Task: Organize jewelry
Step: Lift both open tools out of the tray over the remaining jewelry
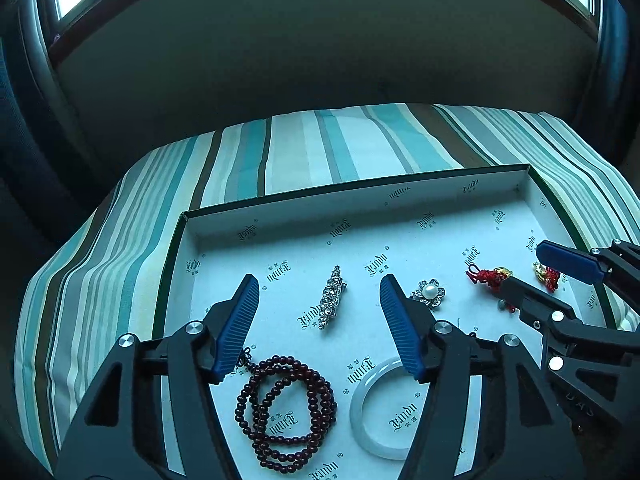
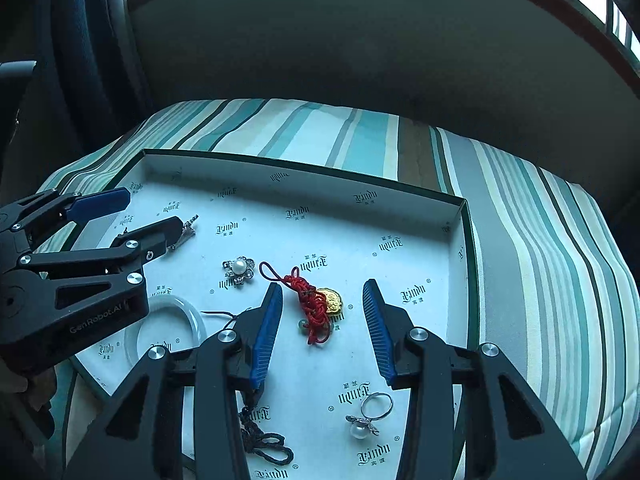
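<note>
Both the left gripper [image 1: 316,296] and the right gripper [image 2: 322,300] stand apart, holding nothing. In the right wrist view the red knotted charm [image 2: 314,304] lies mid-frame on the tray [image 2: 460,216], between the right gripper's fingers. It looks light and limp; pinching the gold piece [image 2: 332,300] would likely hold best.

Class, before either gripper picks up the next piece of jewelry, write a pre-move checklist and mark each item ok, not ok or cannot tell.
1. Left gripper empty, fingers apart: ok.
2. Right gripper empty, fingers apart: ok.
3. Red knot charm lying free between the right fingers: ok.
4. Bead bracelet and white bangle apart: ok.
5. Pearl ring clear of the charm: ok.
6. Black cord untangled: cannot tell.
</note>
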Motion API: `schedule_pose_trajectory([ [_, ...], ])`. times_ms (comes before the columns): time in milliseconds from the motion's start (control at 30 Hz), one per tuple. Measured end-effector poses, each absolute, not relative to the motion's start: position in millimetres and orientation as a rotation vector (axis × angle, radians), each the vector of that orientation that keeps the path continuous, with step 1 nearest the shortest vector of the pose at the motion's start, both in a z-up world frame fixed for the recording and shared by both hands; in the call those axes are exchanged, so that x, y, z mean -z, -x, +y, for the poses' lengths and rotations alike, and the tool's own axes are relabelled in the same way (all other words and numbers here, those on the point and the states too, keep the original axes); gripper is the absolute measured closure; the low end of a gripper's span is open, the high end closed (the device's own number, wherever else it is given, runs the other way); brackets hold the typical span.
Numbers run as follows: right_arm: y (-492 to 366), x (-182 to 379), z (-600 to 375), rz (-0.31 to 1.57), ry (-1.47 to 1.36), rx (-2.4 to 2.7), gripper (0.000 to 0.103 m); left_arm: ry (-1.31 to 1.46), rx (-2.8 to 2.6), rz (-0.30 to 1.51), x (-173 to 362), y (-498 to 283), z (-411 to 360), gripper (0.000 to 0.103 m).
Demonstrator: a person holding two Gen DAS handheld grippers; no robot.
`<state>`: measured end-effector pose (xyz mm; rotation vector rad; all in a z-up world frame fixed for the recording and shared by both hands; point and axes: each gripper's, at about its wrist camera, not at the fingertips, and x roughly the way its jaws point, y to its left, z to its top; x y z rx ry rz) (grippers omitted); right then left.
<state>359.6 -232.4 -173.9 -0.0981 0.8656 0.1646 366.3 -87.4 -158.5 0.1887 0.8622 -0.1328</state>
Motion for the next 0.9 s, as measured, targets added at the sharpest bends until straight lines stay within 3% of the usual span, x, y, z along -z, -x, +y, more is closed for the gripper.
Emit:
schedule_pose_trajectory([
  [433, -309, 140, -235, 0.8, 0.115, -0.172, 0.061, -0.156, 0.166, 0.787, 114, -313, -79, 0.04],
  [900, -248, 145, -247, 0.835, 0.136, -0.155, 0.061, -0.15, 0.187, 0.824, 121, -253, -77, 0.04],
])
